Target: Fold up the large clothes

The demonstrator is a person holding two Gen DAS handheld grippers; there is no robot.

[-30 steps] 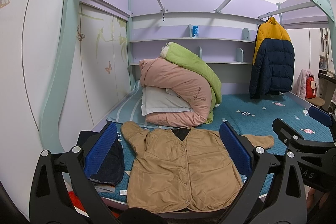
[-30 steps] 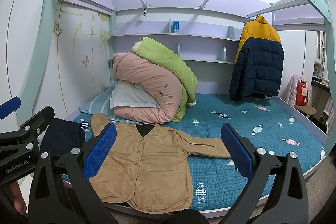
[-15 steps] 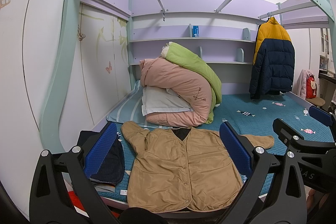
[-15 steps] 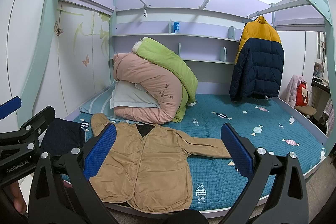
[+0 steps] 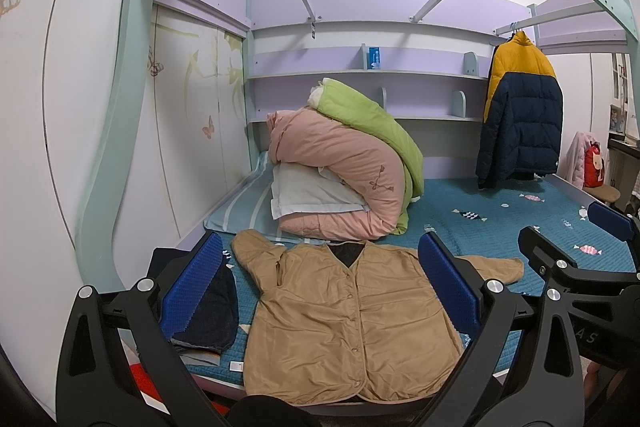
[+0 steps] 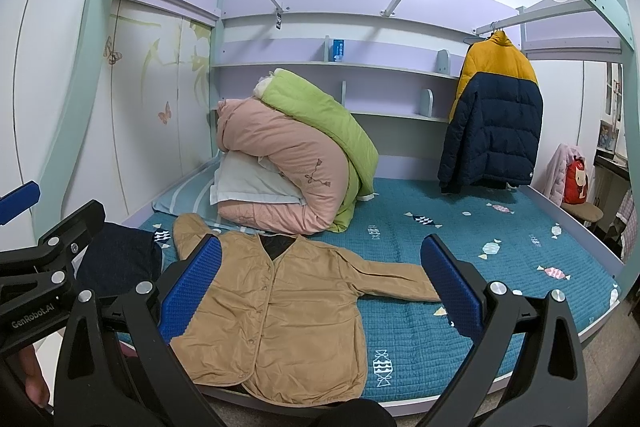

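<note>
Jacket: tan jacket (image 5: 344, 323) lies flat, front up, at the bed's (image 6: 460, 227) near edge.
Left gripper (image 5: 320, 291): gapes wide, empty.
Right gripper (image 6: 320, 283): same, empty.
Tip: pinch each sleeve near its cuff, fold inward, keep the fabric smooth.

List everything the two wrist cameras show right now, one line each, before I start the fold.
Jacket: 1, tan, spread flat, front bed edge.
Dark garment: 1, navy, left of jacket.
Quilts: 2, pink and green, piled at back left.
Pillow: 1, white, under pink quilt.
Bedspread: 1, teal, candy print.
Puffer coat: 1, yellow and navy, hanging right.
Box: 1, blue, upper shelf.
Left claw: open, above jacket.
Right claw: open, above jacket.
</note>
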